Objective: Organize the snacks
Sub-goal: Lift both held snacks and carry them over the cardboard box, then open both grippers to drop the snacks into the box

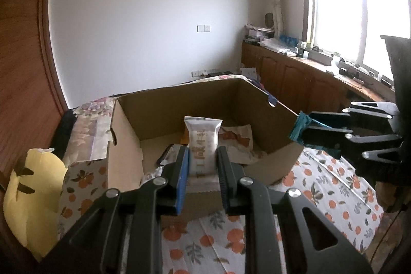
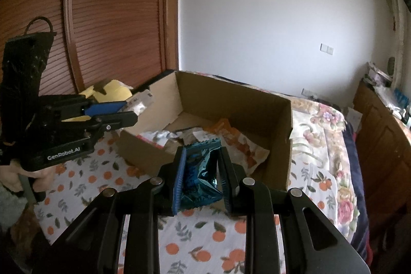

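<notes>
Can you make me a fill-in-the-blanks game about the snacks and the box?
1. The left gripper holds a ____ snack packet.
2. The right gripper holds a crinkly ____ packet.
3. Snacks already lie inside the ____ box.
4. The cloth is printed with ____.

Missing words: white; blue; cardboard; oranges

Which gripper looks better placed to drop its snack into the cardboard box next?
Probably the left gripper: its white snack packet lines up with the cardboard box opening. The right gripper, shut on a teal foil packet, appears nearer the box's side wall. Both are close.
</notes>
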A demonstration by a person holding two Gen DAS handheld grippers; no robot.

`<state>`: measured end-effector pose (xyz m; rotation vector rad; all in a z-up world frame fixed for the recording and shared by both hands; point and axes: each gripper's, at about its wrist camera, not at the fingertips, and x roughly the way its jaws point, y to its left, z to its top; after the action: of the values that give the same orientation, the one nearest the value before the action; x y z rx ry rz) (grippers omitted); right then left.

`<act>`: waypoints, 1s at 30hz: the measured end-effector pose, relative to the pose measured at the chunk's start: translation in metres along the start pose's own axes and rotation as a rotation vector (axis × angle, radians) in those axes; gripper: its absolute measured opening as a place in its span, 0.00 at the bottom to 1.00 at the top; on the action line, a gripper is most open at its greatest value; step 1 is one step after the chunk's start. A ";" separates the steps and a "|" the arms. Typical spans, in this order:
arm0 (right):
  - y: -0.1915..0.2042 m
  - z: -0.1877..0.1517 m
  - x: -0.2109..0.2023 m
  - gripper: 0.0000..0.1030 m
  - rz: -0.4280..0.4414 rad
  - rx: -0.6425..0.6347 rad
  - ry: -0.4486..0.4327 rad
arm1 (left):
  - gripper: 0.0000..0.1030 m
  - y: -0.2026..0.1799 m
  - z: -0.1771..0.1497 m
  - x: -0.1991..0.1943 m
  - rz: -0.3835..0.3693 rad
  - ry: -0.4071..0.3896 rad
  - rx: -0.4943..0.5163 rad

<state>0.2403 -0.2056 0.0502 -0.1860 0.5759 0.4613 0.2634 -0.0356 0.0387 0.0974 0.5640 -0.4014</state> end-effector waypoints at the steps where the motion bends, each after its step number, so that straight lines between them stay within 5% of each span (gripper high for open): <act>1: -0.001 0.002 0.004 0.23 -0.001 -0.001 0.002 | 0.19 0.002 0.003 0.005 -0.002 0.004 -0.004; 15: -0.033 0.012 0.086 0.23 0.006 0.062 0.045 | 0.19 0.014 0.008 0.075 0.014 0.070 0.010; 30: -0.043 0.006 0.114 0.26 -0.014 0.101 0.093 | 0.21 0.020 0.000 0.086 0.027 0.089 -0.012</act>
<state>0.3480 -0.2003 -0.0074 -0.1152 0.6871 0.4102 0.3378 -0.0469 -0.0079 0.1112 0.6518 -0.3687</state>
